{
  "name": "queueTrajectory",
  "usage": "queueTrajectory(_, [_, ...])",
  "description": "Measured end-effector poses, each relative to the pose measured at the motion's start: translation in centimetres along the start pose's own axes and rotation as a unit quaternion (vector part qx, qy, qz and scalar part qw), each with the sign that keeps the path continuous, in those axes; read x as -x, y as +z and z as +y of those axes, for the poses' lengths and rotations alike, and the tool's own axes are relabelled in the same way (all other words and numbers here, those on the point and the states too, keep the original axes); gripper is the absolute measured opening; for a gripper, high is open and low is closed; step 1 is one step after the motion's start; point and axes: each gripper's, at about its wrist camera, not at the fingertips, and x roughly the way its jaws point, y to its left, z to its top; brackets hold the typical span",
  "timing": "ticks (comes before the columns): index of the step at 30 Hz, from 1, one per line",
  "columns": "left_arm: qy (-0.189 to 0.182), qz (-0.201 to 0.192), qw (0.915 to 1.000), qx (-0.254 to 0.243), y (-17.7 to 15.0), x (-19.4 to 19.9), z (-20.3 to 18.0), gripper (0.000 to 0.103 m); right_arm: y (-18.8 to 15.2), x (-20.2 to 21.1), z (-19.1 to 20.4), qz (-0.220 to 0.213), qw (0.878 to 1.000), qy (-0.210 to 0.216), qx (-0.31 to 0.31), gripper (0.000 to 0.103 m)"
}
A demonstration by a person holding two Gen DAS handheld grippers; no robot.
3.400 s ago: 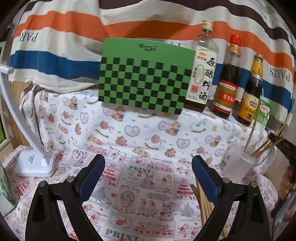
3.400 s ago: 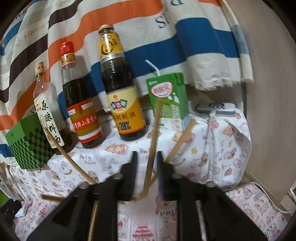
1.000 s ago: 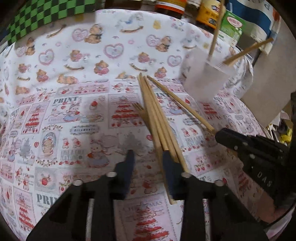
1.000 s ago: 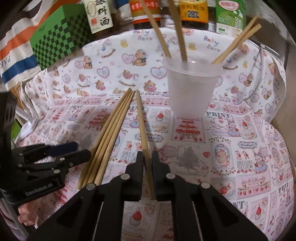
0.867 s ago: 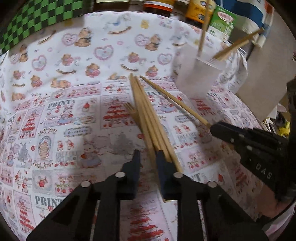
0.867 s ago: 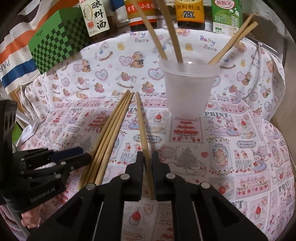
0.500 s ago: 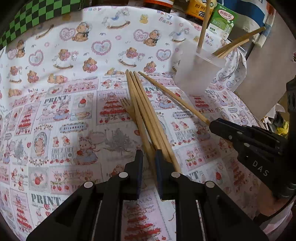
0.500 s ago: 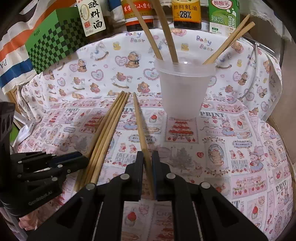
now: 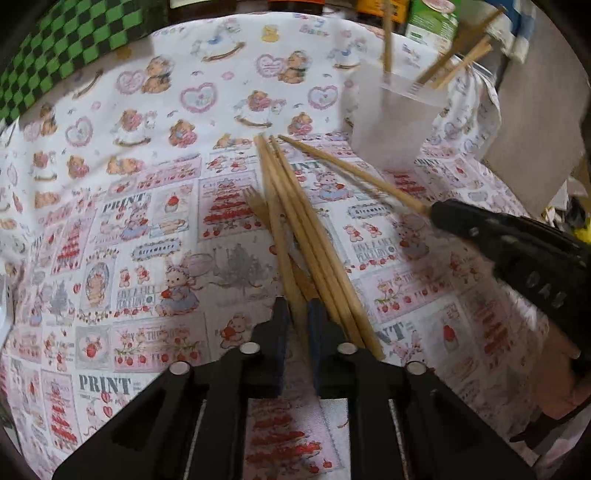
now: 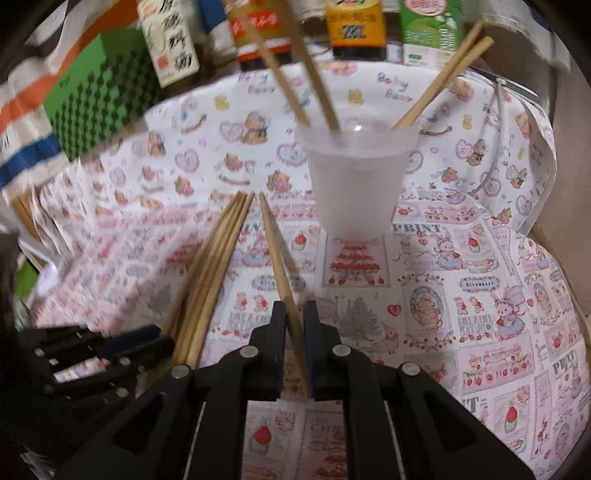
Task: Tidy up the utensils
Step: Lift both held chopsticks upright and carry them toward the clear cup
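Several wooden chopsticks lie bundled on the printed cloth, with a wooden fork partly under them. My left gripper sits at their near end, its jaws closing, and the pads press on the leftmost chopstick. My right gripper is shut on a single chopstick that points toward the translucent plastic cup. Several chopsticks stand in that cup. Each gripper shows in the other's view: the right gripper at the right, the left gripper at the lower left.
A green checkered box stands at the back left. Sauce bottles and a green drink carton line the back. A cable runs along the cloth right of the cup, near the table's right edge.
The left jaws have narrowed from a wide gap onto the leftmost chopstick of the bundle. The right gripper has kept its chopstick and hardly moved.
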Motion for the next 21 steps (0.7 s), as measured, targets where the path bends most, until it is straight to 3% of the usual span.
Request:
queueTrajectory(4, [0.005,-0.024,0.9989,0.039,0.0,1.1,1.1,0.006,0.3,1.4,-0.1,-0.038,0.999,0.016,-0.009,0.003])
queueTrajectory(7, [-0.024,-0.076,0.9941,0.073,0.1,4.0,1.7,0.006,0.4,3.1,-0.2,-0.08,0.994,0.07,-0.018,0.002])
queueTrajectory(9, [-0.027,-0.123,0.9888,0.08,0.0,6.2,1.6,0.006,0.3,4.5,0.4,-0.116,0.991,0.062,0.0,0.001])
queueTrajectory(12, [-0.02,-0.172,0.981,0.087,-0.1,8.2,2.1,0.006,0.0,5.0,1.1,-0.135,0.989,0.057,0.023,0.002])
queueTrajectory(16, [-0.011,-0.208,0.9735,0.094,0.0,9.7,2.5,0.006,0.1,3.4,0.3,-0.09,0.994,0.064,0.002,0.002])
queueTrajectory(21, [-0.007,-0.222,0.9699,0.101,0.3,10.3,3.0,0.006,0.0,0.8,0.0,-0.016,0.998,0.063,0.001,0.022])
